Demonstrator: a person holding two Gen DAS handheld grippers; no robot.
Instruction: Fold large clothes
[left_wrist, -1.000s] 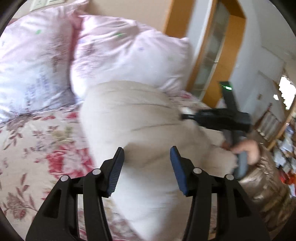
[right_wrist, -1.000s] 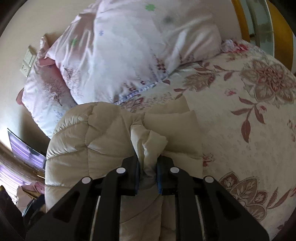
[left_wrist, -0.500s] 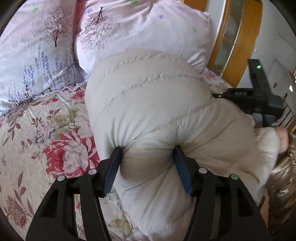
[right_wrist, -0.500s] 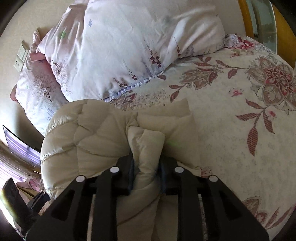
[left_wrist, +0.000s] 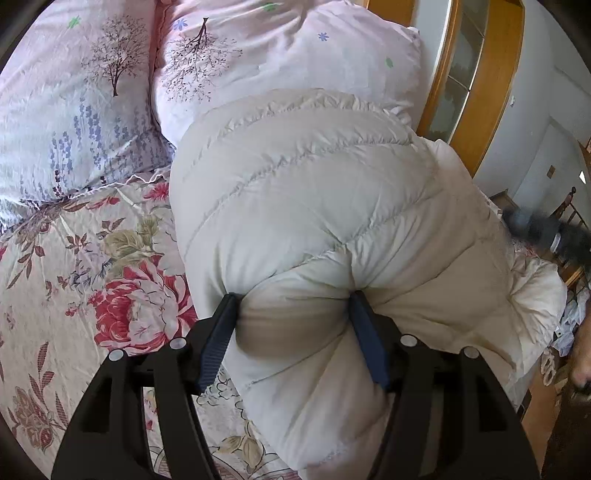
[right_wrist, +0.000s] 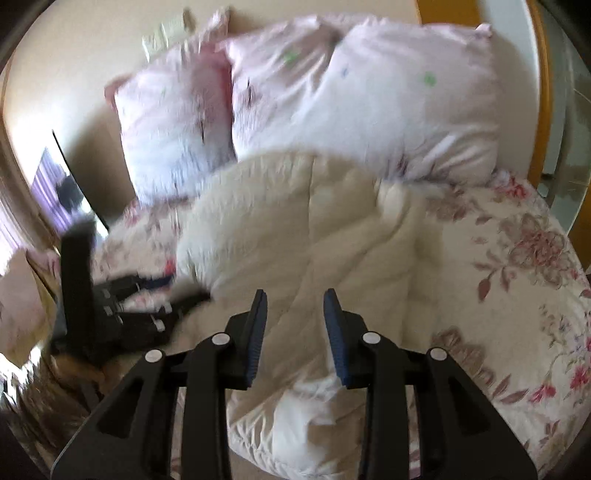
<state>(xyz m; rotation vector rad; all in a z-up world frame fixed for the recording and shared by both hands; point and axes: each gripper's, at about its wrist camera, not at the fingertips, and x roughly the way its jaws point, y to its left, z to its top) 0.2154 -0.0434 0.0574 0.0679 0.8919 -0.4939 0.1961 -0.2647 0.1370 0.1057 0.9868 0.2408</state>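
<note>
**Op:** Puffer jacket (left_wrist: 314, 206): cream, quilted in fat stitched channels, matte shell, puckered seams. It lies folded into a thick rounded bundle on the bed (left_wrist: 74, 258), its top edge against the pillows (left_wrist: 110, 92) at the head.

**Obs:** Your left side?

**Op:** Left gripper (left_wrist: 291, 325) straddles a bulging roll of the jacket. Both blue ribbed pads (left_wrist: 218, 336) press into the padding and dent it, so I read a grip on the jacket, jaws set wide. From the right wrist view, blurred, that gripper (right_wrist: 147, 299) sits at the jacket's left edge.

**Obs:** Right?

**Op:** Right gripper (right_wrist: 295, 325) hangs above the jacket (right_wrist: 314, 240), jaws opening, pads clear of the fabric, nothing pinched. In the left wrist view it (left_wrist: 546, 232) is only a dark smear beyond the jacket's right edge.

**Obs:** Room to move?

**Op:** Floral bedspread (right_wrist: 517, 277), smooth printed cotton, lies bare to the right of the jacket out to the bed's rounded corner. Bare spread on the left side too. Wooden door frame (left_wrist: 472, 92) stands just past the bed's far right corner.
</note>
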